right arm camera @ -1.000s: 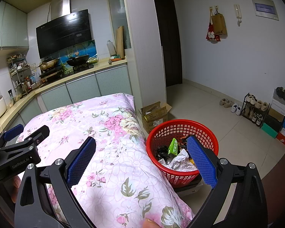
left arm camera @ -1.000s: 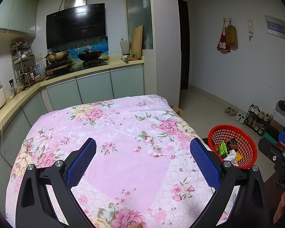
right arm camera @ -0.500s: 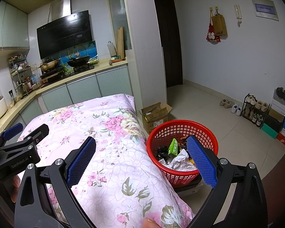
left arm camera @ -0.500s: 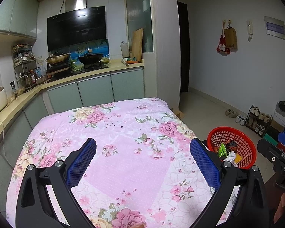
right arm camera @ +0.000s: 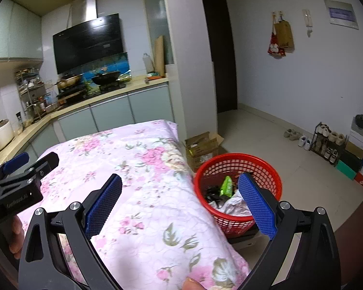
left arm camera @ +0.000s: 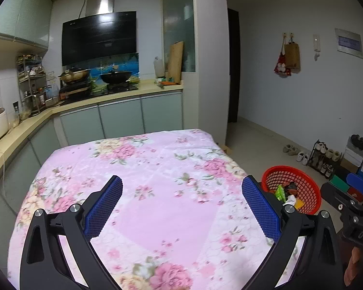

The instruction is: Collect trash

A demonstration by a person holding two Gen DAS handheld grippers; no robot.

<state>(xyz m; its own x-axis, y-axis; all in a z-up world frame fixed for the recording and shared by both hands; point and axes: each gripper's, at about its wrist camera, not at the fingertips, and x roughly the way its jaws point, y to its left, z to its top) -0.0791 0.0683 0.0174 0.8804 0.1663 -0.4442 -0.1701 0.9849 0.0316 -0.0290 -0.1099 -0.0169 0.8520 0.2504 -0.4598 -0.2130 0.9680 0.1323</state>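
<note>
Left gripper point(left arm camera: 181, 205) jaws spread wide, nothing between them; right gripper point(right arm camera: 180, 201) likewise wide and empty; both hover over the floral cloth point(left arm camera: 157, 181). Red basket point(right arm camera: 238, 188) stands on the floor just beside the table's right edge, holding a green wrapper point(right arm camera: 226, 185) and crumpled white paper point(right arm camera: 232, 204). No loose trash visible on the cloth; judgement: collection looks nearly done; scan edges slowly, keep jaws wide, avoid snagging fabric.
</note>
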